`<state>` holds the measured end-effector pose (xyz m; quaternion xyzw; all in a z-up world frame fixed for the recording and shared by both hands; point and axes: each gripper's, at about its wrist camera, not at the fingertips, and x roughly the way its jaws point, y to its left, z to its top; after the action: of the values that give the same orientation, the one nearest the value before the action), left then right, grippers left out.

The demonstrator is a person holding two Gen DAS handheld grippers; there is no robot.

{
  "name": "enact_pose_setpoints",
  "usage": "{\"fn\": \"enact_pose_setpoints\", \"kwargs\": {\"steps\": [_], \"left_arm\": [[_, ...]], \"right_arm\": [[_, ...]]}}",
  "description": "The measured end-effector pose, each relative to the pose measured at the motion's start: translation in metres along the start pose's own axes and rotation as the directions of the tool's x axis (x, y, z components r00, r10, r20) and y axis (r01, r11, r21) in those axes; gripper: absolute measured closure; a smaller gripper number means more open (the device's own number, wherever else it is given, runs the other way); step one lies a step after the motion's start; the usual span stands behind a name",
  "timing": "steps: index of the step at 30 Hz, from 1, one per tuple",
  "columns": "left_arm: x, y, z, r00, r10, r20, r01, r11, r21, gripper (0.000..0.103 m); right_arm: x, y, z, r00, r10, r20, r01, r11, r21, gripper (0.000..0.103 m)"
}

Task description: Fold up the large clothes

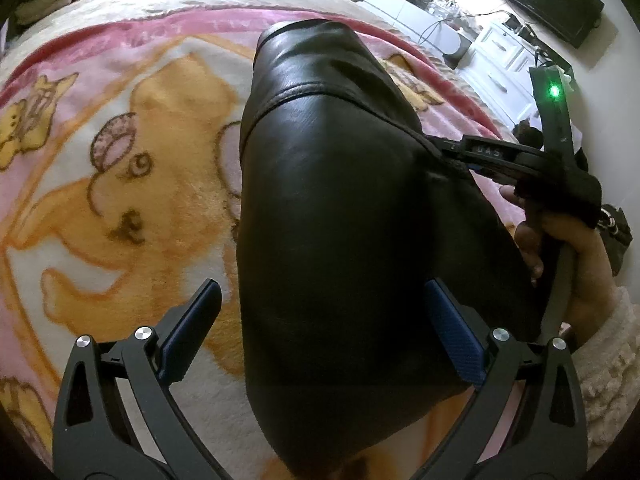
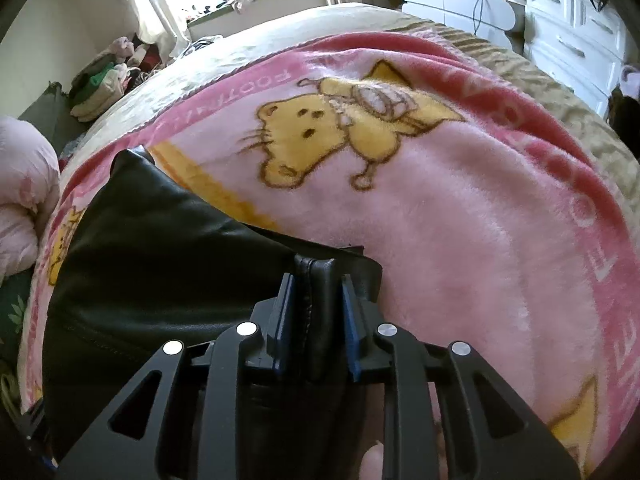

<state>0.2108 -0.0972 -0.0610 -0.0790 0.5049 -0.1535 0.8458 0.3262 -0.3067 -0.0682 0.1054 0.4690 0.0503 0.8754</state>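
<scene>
On my left I see the left gripper [image 1: 320,316] with its blue-padded fingers [image 1: 188,332] spread wide, one on either side of the glossy black leather garment [image 1: 340,200]; neither pad presses on it. That garment lies lengthwise on the pink plush blanket printed with yellow cartoon cats [image 1: 120,184], which covers the bed, and it runs away from me toward the far edge of the blanket.

Further right in the left wrist view, the right gripper [image 1: 452,152] reaches in from the side, held by a hand [image 1: 576,264] in a cream fleecy sleeve [image 1: 612,344], and its tips meet the right edge of the garment.

From the right wrist view, I see the right gripper's fingers [image 2: 286,312] set narrow, with a folded, stitched edge of the black garment standing between them. The rest of the garment spreads out to the left over the blanket. A white chest of drawers [image 2: 576,20] stands beyond the bed at far right.
</scene>
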Motion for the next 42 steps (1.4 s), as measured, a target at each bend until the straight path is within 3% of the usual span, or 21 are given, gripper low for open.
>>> {"fn": "enact_pose_setpoints", "kwargs": {"steps": [3,7,10,14,16,18,20,25,30,35,42], "left_arm": [[-0.010,-0.005,0.003,1.000,0.017,0.008,-0.017,1.000,0.021,0.008],[-0.038,-0.012,0.011,0.997,0.021,0.070,-0.024,0.999,0.045,0.009],[-0.058,-0.008,0.026,0.990,0.024,0.139,-0.027,0.999,0.022,0.009],[-0.060,0.000,0.054,0.984,0.062,0.169,-0.060,0.998,-0.017,0.009],[-0.056,-0.004,0.066,0.982,0.070,0.173,-0.070,0.998,-0.003,0.014],[-0.044,-0.014,0.083,0.986,0.067,0.154,-0.074,0.996,0.040,0.041],[-0.032,-0.020,0.098,0.992,0.052,0.117,-0.062,0.995,0.082,0.045],[0.004,-0.039,0.115,0.997,0.071,0.041,-0.077,0.981,0.177,0.046],[0.030,-0.057,0.113,0.986,0.164,0.016,-0.162,0.944,0.288,0.029],[0.040,-0.061,0.111,0.982,0.189,0.012,-0.182,0.929,0.323,0.026],[0.049,-0.064,0.109,0.978,0.210,0.002,-0.198,0.920,0.338,0.025]], "right_arm": [[-0.011,0.003,0.004,1.000,0.010,-0.001,-0.010,1.000,-0.011,0.079],[-0.053,0.005,0.003,0.994,0.086,0.068,-0.085,0.996,-0.018,0.055],[-0.093,0.009,-0.009,0.981,0.128,0.148,-0.120,0.991,-0.060,0.054],[-0.121,0.020,-0.023,0.971,0.157,0.178,-0.134,0.982,-0.132,0.054],[-0.125,0.027,-0.027,0.974,0.161,0.161,-0.132,0.976,-0.175,0.054],[-0.123,0.037,-0.033,0.979,0.162,0.127,-0.130,0.964,-0.233,0.054],[-0.120,0.045,-0.038,0.983,0.155,0.101,-0.125,0.958,-0.259,0.054],[-0.114,0.065,-0.061,0.984,0.172,0.053,-0.149,0.942,-0.300,0.054],[-0.106,0.075,-0.076,0.993,0.120,0.017,-0.107,0.934,-0.341,0.051],[-0.083,0.070,-0.086,0.994,0.093,-0.053,-0.105,0.946,-0.306,0.051],[-0.066,0.068,-0.100,0.996,0.076,-0.047,-0.087,0.955,-0.284,0.049]]}}
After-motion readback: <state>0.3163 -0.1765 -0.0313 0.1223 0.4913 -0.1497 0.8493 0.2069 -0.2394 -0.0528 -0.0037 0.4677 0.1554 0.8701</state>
